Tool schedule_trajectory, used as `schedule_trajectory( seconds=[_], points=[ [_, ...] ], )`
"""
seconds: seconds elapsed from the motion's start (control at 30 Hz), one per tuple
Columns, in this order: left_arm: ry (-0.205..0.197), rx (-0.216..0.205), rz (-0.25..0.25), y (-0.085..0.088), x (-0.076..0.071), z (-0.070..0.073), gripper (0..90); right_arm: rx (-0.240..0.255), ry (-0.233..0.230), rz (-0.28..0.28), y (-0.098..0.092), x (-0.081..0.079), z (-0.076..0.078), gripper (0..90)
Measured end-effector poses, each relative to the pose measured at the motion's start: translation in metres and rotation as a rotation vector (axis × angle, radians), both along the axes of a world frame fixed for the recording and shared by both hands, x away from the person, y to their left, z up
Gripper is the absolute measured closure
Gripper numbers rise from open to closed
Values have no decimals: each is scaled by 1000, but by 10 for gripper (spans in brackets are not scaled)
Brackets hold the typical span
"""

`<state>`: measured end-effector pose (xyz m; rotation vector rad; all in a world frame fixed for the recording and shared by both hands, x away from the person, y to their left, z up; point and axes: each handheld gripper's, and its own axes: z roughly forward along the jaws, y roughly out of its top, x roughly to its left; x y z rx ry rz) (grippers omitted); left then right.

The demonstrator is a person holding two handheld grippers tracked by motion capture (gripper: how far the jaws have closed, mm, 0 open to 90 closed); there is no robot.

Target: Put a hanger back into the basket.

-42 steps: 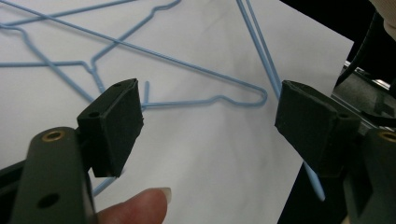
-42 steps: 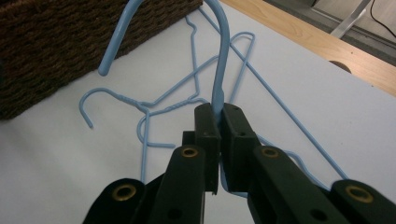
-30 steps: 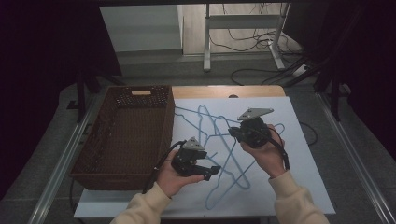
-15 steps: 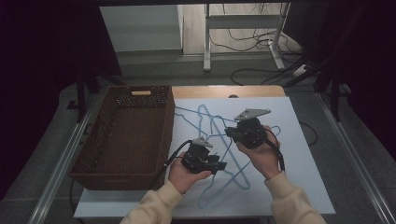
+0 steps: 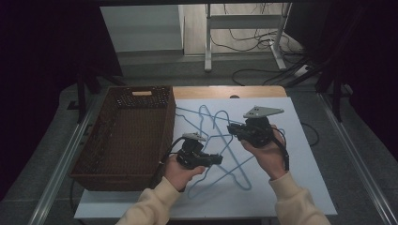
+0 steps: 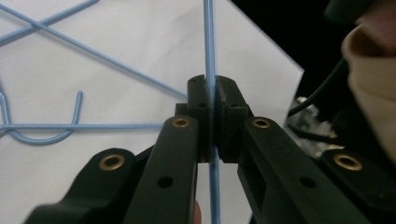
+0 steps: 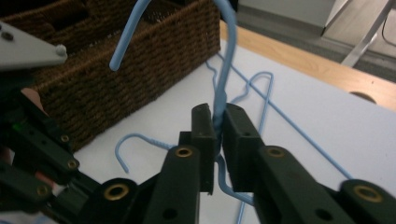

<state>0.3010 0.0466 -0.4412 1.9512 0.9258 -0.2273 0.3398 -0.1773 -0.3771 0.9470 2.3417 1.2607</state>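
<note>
A person at a white-topped table (image 5: pixel 300 187) works 2 handheld grippers over a tangle of pale blue wire hangers. The left gripper (image 5: pixel 217 159), its jaws just closed, clamps a straight run of one blue wire hanger (image 6: pixel 209 56); in the left gripper view the wire passes upright between the 2 black pads, pinched tight with no gap showing. The right gripper (image 5: pixel 231 128), carrying a grey three-cornered plate (image 5: pixel 263 111) on top, grips the twisted neck of a hanger just below its hook (image 7: pixel 140 18), which curls up toward the wicker basket (image 5: pixel 126 136); its jaws have eased very slightly but the pads press the wire from both sides. The hangers lie crossed over one another on the white surface between the 2 hands, just right of the brown basket, which sits at the table's left edge. More loose hooks (image 6: pixel 42 135) rest flat on the tabletop nearby.
</note>
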Motion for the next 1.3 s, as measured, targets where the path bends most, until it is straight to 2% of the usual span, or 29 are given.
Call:
schedule_trajectory(
  seconds=[0.03,0.07,0.13,0.2,0.23,0.3,0.33,0.47,0.6,0.7,0.77,0.87,0.97,1.03,1.3],
  points=[
    [0,0,0,0,0,0,862,0,0,0,0,0,0,818],
    [5,-20,12,3,1,2,862,5,-4,0,-1,-1,1,798],
    [17,-29,18,9,2,4,862,21,-31,9,-5,-2,2,703],
    [10,-37,28,14,2,7,861,52,-50,9,-10,-3,4,586],
    [12,-50,34,16,2,8,861,52,-50,9,-10,-3,4,586],
    [5,-59,39,20,1,12,860,100,-70,18,-17,-4,7,472],
    [1,-70,40,23,1,16,861,105,-75,19,-19,-5,8,445],
    [-14,-84,42,29,-1,26,861,128,-98,24,-26,-6,9,399],
    [-62,-81,41,41,-4,41,861,147,-116,20,-40,-8,4,354],
    [-74,-79,52,46,-6,48,861,145,-113,18,-44,-8,1,333],
    [-95,-77,59,56,-8,56,861,144,-110,-4,-50,-7,-6,267],
    [-102,-81,66,61,-9,60,861,141,-95,-14,-54,-5,-11,230],
    [-115,-79,75,71,-9,65,861,135,-87,-11,-57,-3,-15,220],
    [-123,-86,81,80,-9,68,861,119,-62,-11,-60,-2,-23,206],
    [-140,-114,89,97,-10,76,861,92,-7,-34,-67,3,-40,200]
  ],
)
